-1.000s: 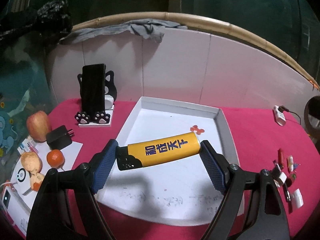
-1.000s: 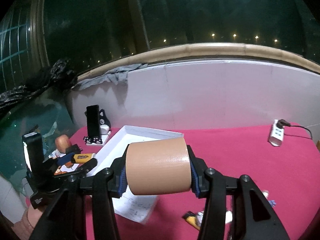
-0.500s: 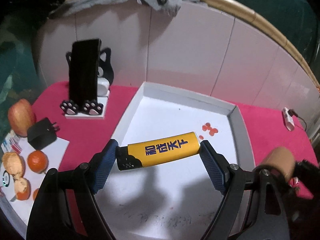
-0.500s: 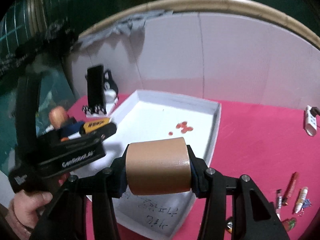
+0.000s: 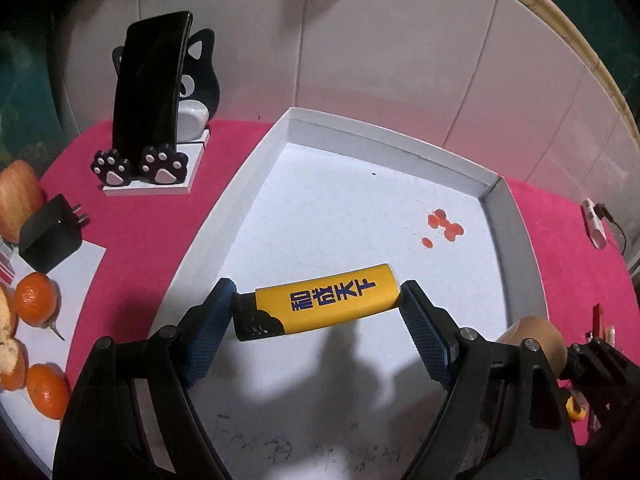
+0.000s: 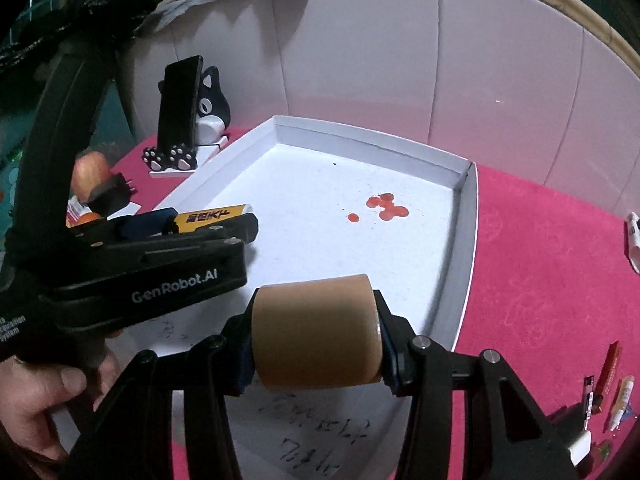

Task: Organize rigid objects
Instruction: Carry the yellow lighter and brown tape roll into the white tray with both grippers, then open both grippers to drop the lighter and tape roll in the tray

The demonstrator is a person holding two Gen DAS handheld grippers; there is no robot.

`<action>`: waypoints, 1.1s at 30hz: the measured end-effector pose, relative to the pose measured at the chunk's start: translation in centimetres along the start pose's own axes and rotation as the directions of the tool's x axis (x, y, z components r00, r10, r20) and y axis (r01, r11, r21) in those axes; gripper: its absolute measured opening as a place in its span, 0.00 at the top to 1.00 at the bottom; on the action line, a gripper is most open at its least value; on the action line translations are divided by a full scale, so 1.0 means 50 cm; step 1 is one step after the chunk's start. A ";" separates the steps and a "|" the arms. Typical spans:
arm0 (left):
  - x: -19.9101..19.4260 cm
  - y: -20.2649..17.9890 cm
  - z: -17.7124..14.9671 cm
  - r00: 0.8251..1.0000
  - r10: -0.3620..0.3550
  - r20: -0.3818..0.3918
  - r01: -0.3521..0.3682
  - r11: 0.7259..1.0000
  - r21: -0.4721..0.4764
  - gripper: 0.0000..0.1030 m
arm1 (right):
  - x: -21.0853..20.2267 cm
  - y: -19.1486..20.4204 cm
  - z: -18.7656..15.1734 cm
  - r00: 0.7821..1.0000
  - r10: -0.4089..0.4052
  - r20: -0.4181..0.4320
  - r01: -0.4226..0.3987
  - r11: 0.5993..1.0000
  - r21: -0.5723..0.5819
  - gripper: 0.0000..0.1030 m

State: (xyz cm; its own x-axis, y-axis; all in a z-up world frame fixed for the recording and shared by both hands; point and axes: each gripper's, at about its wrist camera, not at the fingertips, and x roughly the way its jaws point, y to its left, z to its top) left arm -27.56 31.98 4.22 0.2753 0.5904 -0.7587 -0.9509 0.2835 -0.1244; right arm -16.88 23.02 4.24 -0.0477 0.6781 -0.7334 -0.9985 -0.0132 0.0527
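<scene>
My left gripper [image 5: 316, 312] is shut on a yellow and black lighter [image 5: 320, 307] with blue characters, held crosswise above the floor of a white shallow box [image 5: 384, 142]. My right gripper [image 6: 316, 332] is shut on a tan roll of tape [image 6: 316, 332], held over the box's near right part [image 6: 466, 248]. In the right wrist view the left gripper [image 6: 192, 220] with the lighter [image 6: 212, 216] sits to the left. In the left wrist view the tape roll [image 5: 536, 336] shows at the right.
A phone on a black cat stand [image 5: 156, 92] stands left of the box. An apple [image 5: 18, 200], a black charger [image 5: 50, 236] and tangerines [image 5: 36, 304] lie at the far left. Small items [image 6: 608, 380] lie on the pink cloth at the right. Red spots [image 5: 444, 226] mark the box floor.
Both grippers have moved forward and down over the white box, each still holding its object. The right gripper with the tape has come closer beside the left one.
</scene>
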 end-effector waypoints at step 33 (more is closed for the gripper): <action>-0.239 0.042 -0.077 0.945 -0.019 0.327 0.083 0.980 -0.183 0.00 | -0.267 -0.057 -0.034 0.909 -0.094 0.407 0.084 0.996 0.043 0.00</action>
State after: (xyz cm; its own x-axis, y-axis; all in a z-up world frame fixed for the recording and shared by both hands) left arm -33.40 22.59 10.56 0.3241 0.7997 -0.5054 -0.9347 0.1884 -0.3014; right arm -13.46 12.76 12.71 0.0612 0.9164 -0.3955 -0.9970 0.0752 0.0201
